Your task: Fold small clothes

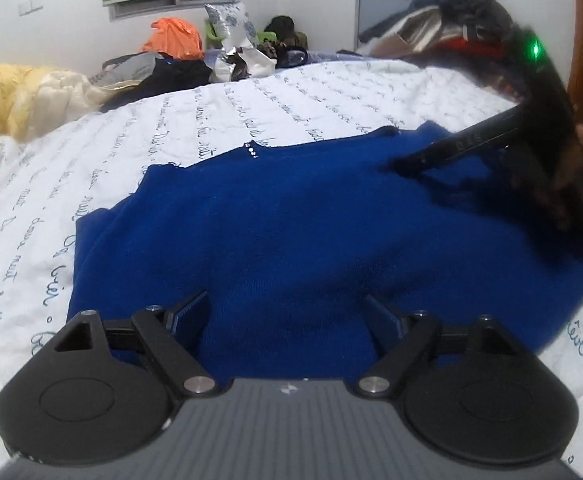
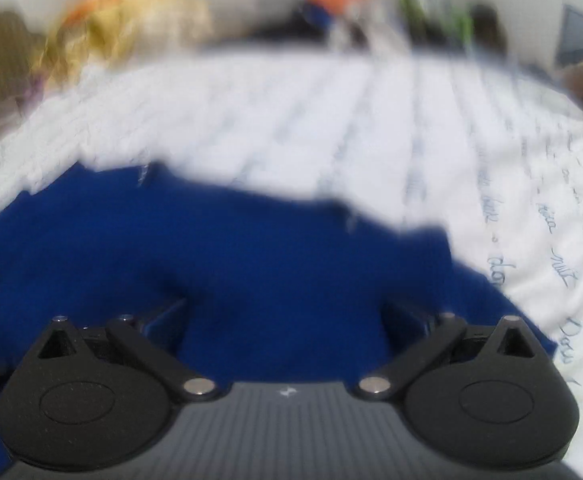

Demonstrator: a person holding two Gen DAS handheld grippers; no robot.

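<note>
The blue garment (image 1: pixel 275 232) is lying spread on the bed (image 1: pixel 291 92), over the white sheet with the handwriting print, already doubled into a wide slab with its far edge running ragged across the sheet; the left gripper (image 1: pixel 287 316) is hovering low over the near edge, its fingers (image 1: pixel 189 312) standing released and wide apart with blue cloth under the gap but nothing pinched; the right gripper (image 2: pixel 285 320) is sitting over the garment's right-hand part, fingers (image 2: pixel 401 320) likewise splayed and empty, though its view is badly smeared, so I'm judging that from the gap alone; from the left camera that right tool (image 1: pixel 463 144) is showing as a dark blur above the far right corner.

Judging from the layout, this is looking like the moment between folds: both tools free, picking the next grab; to do it well, each pair of fingers should be dropping onto an edge, one at each end of the same side, biting every layer rather than only the top one; lifting together and level, carrying the edge across so the corners are meeting squarely; the knit is looking thick and floppy, so a shallow pinch is likely to slip; the pile of clutter (image 1: pixel 179 56) at the far side is well apart and no obstacle.
</note>
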